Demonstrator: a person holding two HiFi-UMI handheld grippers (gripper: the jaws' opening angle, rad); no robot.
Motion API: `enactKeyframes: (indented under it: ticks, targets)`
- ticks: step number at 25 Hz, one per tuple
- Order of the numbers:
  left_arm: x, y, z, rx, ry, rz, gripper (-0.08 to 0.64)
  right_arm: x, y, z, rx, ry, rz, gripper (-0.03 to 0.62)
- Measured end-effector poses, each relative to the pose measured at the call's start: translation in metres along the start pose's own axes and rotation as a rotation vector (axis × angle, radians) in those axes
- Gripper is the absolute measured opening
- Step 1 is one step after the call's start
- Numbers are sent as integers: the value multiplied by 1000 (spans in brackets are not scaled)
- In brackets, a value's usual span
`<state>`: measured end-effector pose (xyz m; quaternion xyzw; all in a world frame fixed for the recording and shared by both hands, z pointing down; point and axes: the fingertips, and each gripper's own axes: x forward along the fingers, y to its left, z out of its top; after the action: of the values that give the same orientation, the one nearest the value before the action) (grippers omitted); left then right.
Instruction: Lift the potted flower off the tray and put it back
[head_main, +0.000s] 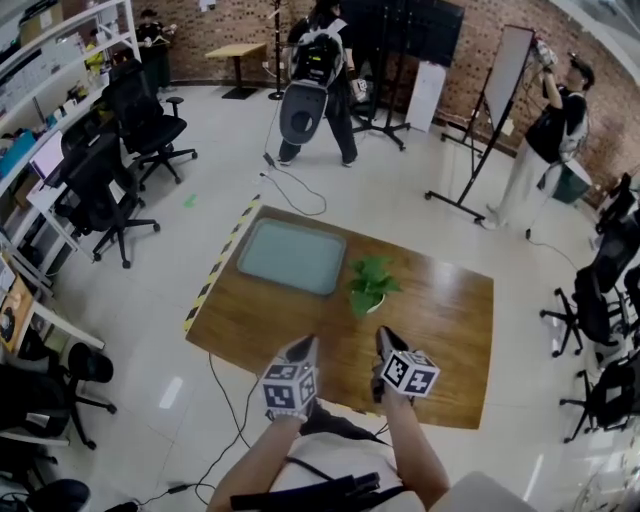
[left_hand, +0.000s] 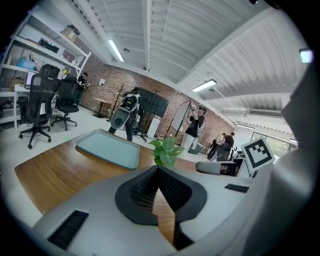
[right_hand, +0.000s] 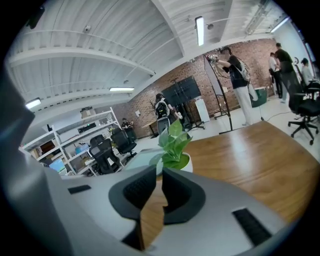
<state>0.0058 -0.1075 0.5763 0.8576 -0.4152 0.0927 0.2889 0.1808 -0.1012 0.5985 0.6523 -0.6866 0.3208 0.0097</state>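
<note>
A small potted flower (head_main: 370, 285) with green leaves in a white pot stands on the wooden table (head_main: 450, 320), just right of the pale green tray (head_main: 292, 255) and not on it. The tray holds nothing. Both grippers hover over the table's near edge, pointing at the plant from a short way off. My left gripper (head_main: 305, 345) has its tips together, with nothing between them (left_hand: 159, 169). My right gripper (head_main: 385, 338) stands a narrow gap apart (right_hand: 160, 174) and holds nothing. The plant (right_hand: 175, 145) sits straight ahead of it and the plant (left_hand: 165, 150) is a little right of the left one.
Black office chairs (head_main: 120, 170) and shelves line the left side; more chairs (head_main: 600, 300) stand at the right. A whiteboard on a stand (head_main: 495, 110) and two people (head_main: 320, 80) are beyond the table. Hazard tape (head_main: 220, 265) and a cable (head_main: 230, 420) lie on the floor.
</note>
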Motion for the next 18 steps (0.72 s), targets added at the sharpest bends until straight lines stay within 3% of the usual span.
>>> enactKeyframes:
  ticks: [8,10,18]
  targets:
    - [25,-24,4,65,52,-83,-5,29,-42,16,-14,-11,-90,64]
    - [32,-29,7,82,60,-102,-5,40,-51,20,-8,-8,-104,100]
    - [62,-44,13,112,98,-155,-5,81,-85,25,-13,52,-142,110]
